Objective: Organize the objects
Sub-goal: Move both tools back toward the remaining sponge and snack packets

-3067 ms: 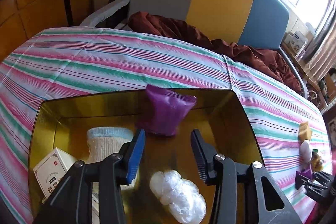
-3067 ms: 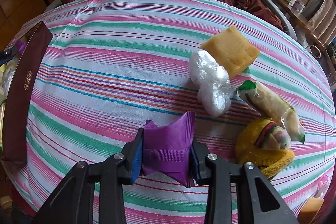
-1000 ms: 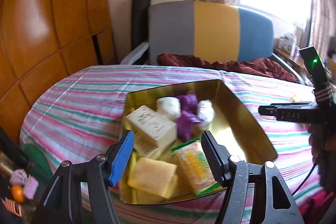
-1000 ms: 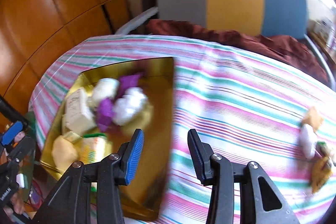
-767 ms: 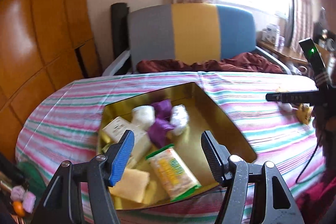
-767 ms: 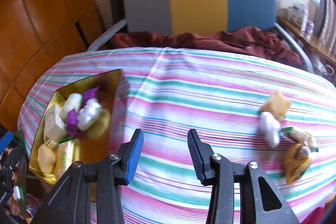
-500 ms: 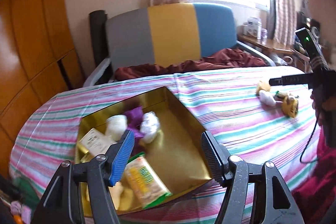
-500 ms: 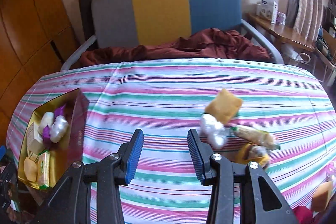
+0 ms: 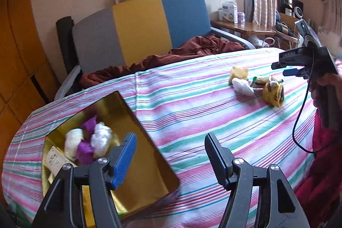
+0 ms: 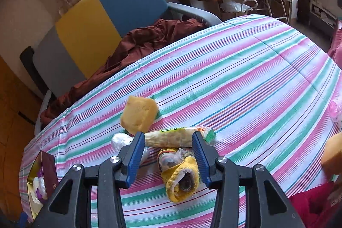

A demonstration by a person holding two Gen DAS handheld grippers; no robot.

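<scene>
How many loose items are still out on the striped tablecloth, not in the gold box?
4, clustered together: yellow sponge, white plastic bag, wrapped snack roll, yellow sock bundle. More may lie beyond the frame's right edge.

Left wrist view looks down across the striped tablecloth [image 9: 192, 112] from far; right wrist view hangs close over it (both share the yellow knitted sock [image 9: 273, 92] [image 10: 179, 176])

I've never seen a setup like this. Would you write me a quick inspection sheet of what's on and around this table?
Surface: striped tablecloth.
Job's things: gold-lined box, part-filled; yellow sponge, long snack packet, yellow sock, white plastic wad outside.
Clutter: nothing seen.
Grippers: left hand-held gripper open, empty; right hand-held gripper opening above the sock, not gripping.
Cables: black cable.
Surroundings: tricolour chair, maroon cloth.
</scene>
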